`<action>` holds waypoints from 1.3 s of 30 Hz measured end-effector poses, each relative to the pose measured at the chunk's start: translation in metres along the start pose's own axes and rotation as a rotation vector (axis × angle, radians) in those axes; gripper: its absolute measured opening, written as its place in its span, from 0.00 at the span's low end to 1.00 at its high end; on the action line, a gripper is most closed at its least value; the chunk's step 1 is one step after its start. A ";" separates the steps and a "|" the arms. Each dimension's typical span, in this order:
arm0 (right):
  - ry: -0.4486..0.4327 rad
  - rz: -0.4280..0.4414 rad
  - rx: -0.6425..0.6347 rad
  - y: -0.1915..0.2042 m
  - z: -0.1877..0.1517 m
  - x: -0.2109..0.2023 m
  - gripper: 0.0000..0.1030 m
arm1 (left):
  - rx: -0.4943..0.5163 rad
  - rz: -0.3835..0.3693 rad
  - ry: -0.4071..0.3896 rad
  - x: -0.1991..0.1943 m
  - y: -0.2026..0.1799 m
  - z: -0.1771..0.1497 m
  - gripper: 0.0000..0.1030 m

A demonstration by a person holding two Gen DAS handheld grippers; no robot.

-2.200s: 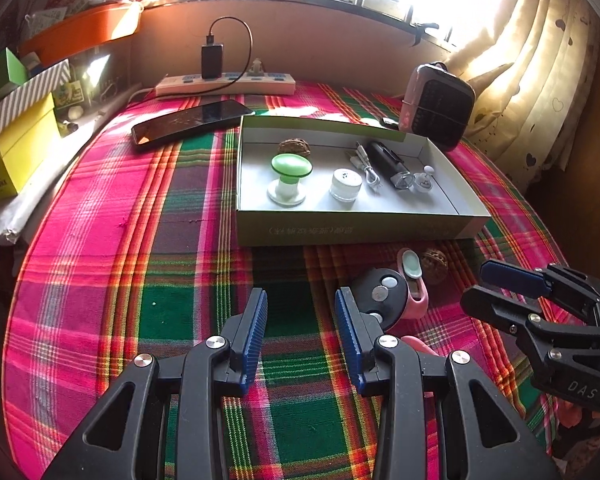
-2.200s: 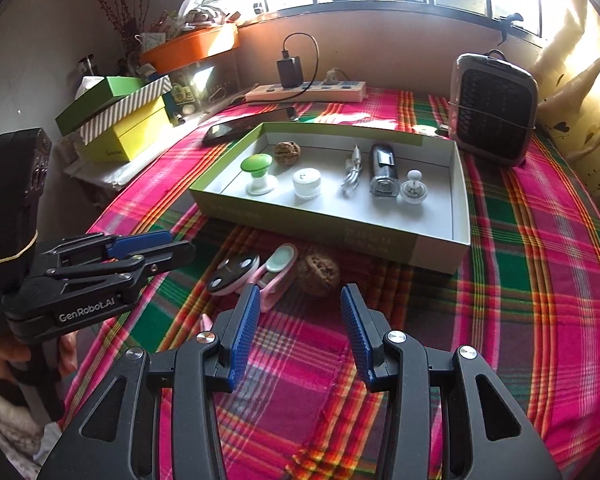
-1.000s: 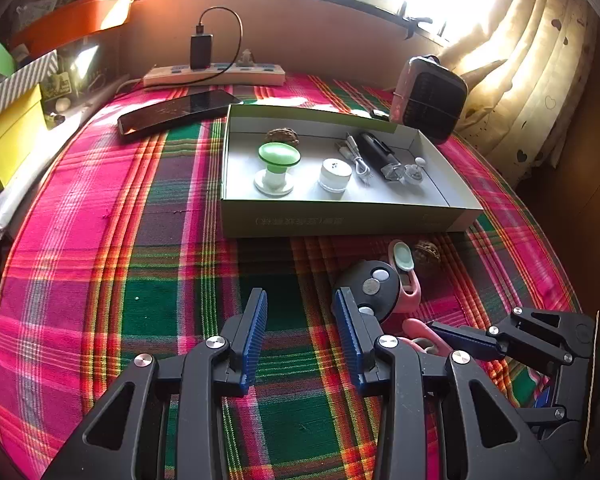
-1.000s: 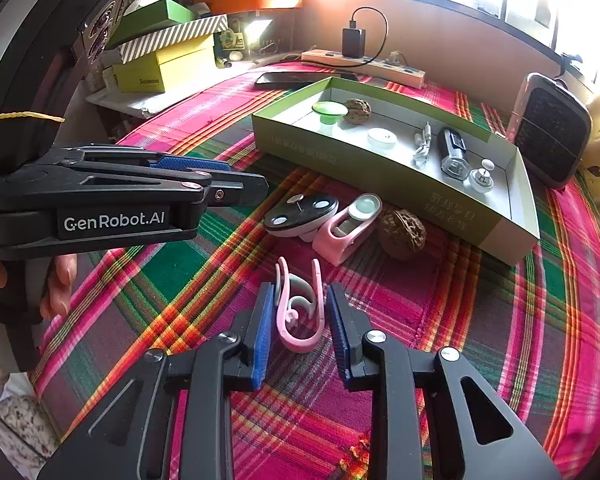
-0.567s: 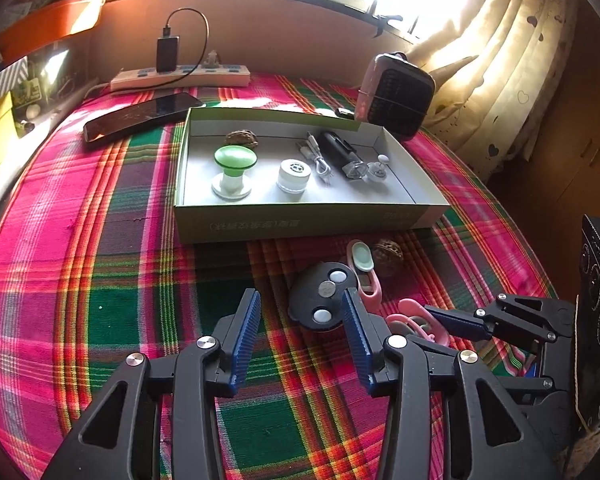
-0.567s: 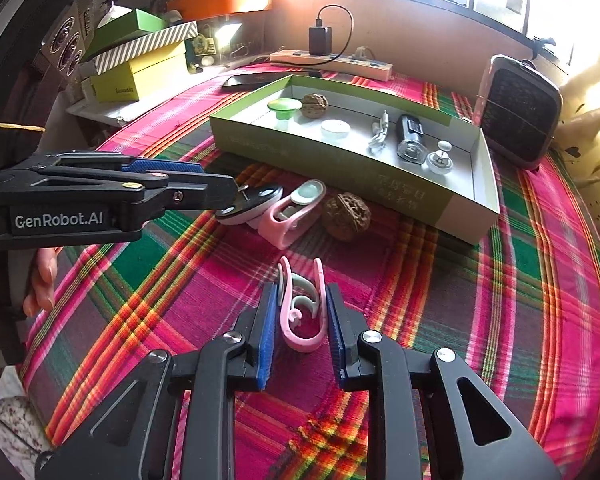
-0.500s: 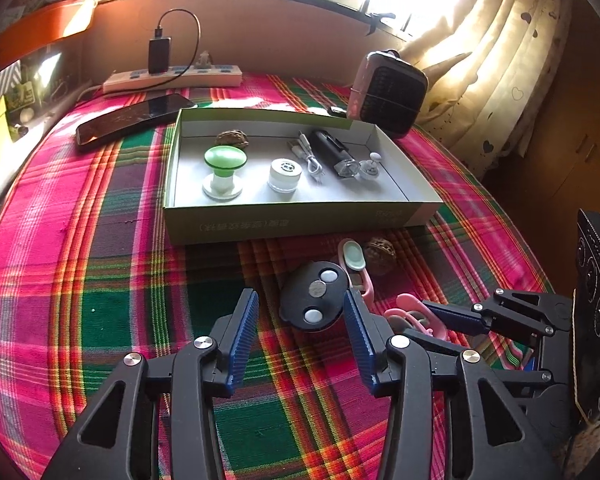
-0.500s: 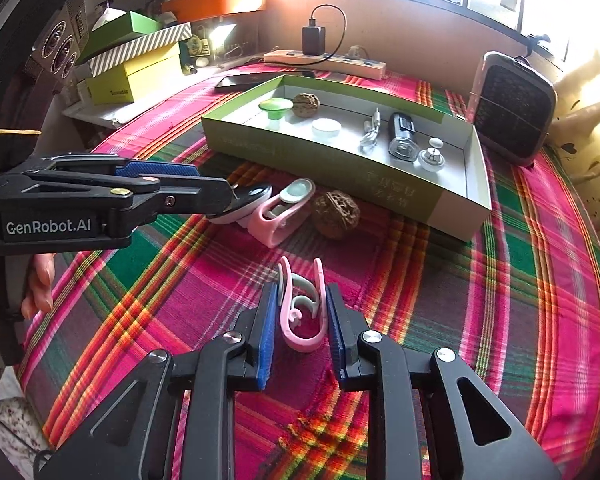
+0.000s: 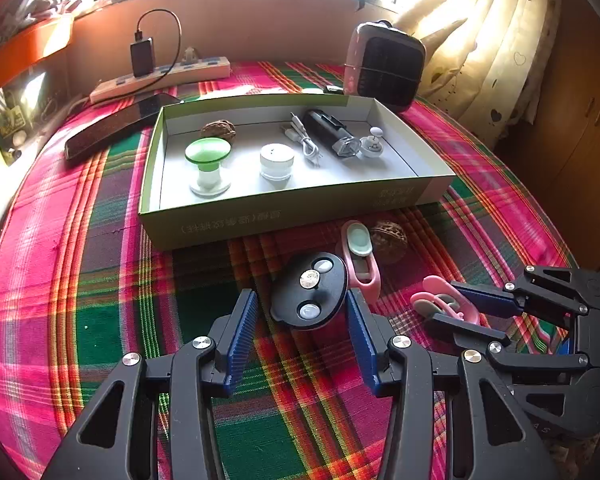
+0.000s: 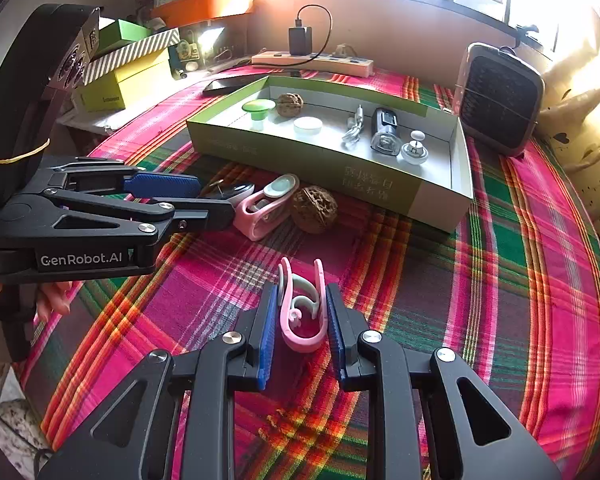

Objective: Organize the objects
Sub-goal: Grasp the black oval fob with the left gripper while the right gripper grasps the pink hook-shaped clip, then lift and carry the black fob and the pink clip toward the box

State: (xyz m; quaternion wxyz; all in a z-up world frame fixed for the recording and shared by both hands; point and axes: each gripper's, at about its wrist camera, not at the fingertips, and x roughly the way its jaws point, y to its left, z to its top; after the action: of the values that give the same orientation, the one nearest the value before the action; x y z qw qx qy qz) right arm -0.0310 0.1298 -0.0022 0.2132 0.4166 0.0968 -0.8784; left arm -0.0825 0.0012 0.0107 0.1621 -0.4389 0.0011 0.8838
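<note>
My left gripper [image 9: 300, 304] is open low over the plaid cloth. A black disc with round buttons [image 9: 308, 290] lies between its blue fingertips; the right pad is at the disc's edge and the left pad stands apart from it. My right gripper [image 10: 302, 292] is shut on a pink U-shaped clip [image 10: 302, 312] with a grey insert. Whether the clip rests on the cloth I cannot tell. The left wrist view shows that gripper [image 9: 480, 308] at the right, holding the clip [image 9: 440, 300]. Just beyond the disc lie a pink holder with a mint pad [image 9: 358, 256] and a walnut [image 9: 388, 240].
An open green box [image 9: 280, 216] beyond them holds a green knob [image 9: 208, 160], a walnut [image 9: 219, 130], a white jar [image 9: 276, 160], a cable and a black device. A heater [image 9: 384, 64], power strip [image 9: 160, 80] and phone [image 9: 120, 124] stand behind. Stacked boxes [image 10: 120, 72] are at the left.
The left jaws have spread wider and moved forward, so the black disc now lies between their tips. The right gripper has kept its hold on the pink clip.
</note>
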 end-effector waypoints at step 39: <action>0.002 -0.005 -0.001 -0.005 0.002 0.001 0.24 | 0.002 0.055 -0.013 0.013 0.007 0.014 0.36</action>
State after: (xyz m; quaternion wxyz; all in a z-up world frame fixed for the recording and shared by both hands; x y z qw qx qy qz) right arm -0.0347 0.1337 -0.0017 0.2109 0.4173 0.0986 -0.8784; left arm -0.1024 0.0001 0.0081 0.1383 -0.4328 0.0127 0.8908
